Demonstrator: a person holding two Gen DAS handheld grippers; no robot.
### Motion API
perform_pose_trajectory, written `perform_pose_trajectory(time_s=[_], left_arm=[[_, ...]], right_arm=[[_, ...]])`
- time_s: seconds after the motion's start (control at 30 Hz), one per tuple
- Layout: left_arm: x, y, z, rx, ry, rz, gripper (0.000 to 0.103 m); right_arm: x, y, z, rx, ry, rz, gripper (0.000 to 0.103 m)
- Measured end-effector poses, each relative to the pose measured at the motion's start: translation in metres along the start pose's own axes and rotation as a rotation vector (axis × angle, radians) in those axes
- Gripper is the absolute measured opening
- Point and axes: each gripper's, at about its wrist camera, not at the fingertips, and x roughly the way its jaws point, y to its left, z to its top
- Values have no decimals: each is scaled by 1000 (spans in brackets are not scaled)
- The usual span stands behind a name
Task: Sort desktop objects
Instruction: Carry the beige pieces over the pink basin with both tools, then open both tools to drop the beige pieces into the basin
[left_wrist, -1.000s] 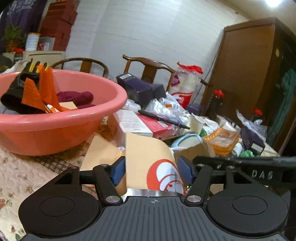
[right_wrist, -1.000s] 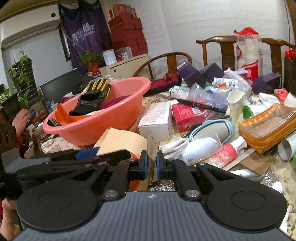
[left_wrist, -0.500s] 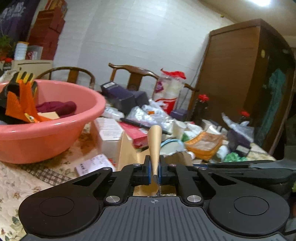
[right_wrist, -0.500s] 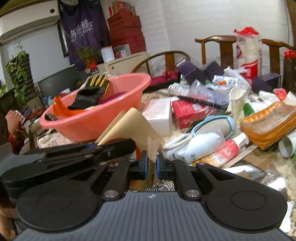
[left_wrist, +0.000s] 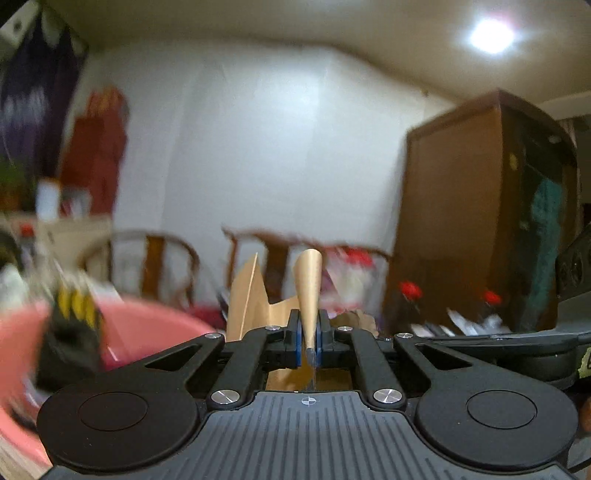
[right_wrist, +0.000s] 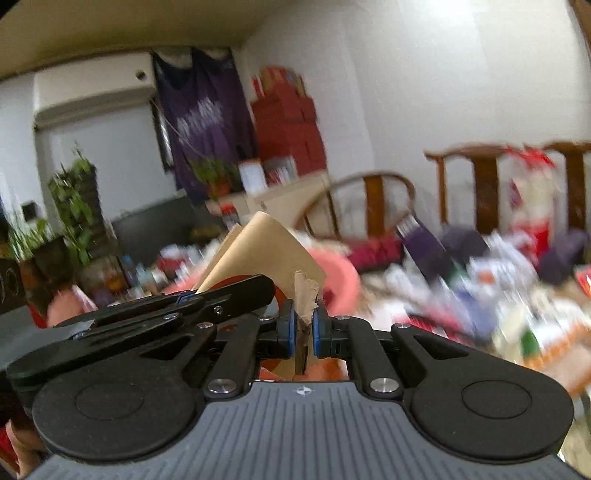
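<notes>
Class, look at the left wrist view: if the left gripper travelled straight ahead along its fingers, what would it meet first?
Beyond the brown paper bag that the left gripper clamps, the blurred wooden chair back seems to come first, then the white wall; depth is unclear.

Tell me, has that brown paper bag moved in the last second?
Yes. The brown paper bag, pinched by both the left gripper and right gripper, has risen: it lay low beside the pink basin; now it stands against the chair backs.
</notes>
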Motion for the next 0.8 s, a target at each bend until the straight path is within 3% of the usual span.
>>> perform_pose_trajectory(time_s=[0.17,0.33,0.4,0.47,0.5,0.53,0.57,0.6,0.63,0.8], left_arm=[[4,28,23,2,-48,88,2],[40,69,7,-40,32,202,6],[55,89,-6,-73,91,240,12],[66,106,-19,-104,140,297,25],[69,113,-23,-117,152,315,30],[67,120,-25,-127,156,329,37],[66,124,-28,-134,153,348,40],[62,129,-29,-134,149,355,41],[59,131,-30,-132,140,363,42],[44,125,-17,-30,57,488,58]], right_arm=[[34,18,33,10,-42,77,12],[102,16,32,42,43,58,12],[130,14,23,44,97,35,12],[153,11,11,30,155,3,15],[161,8,5,26,168,-8,29],[161,6,-2,24,163,-15,54],[160,4,-6,24,142,-23,67],[157,3,-8,22,110,-24,87],[151,2,-10,18,69,-20,95],[123,0,-3,-34,11,2,95]])
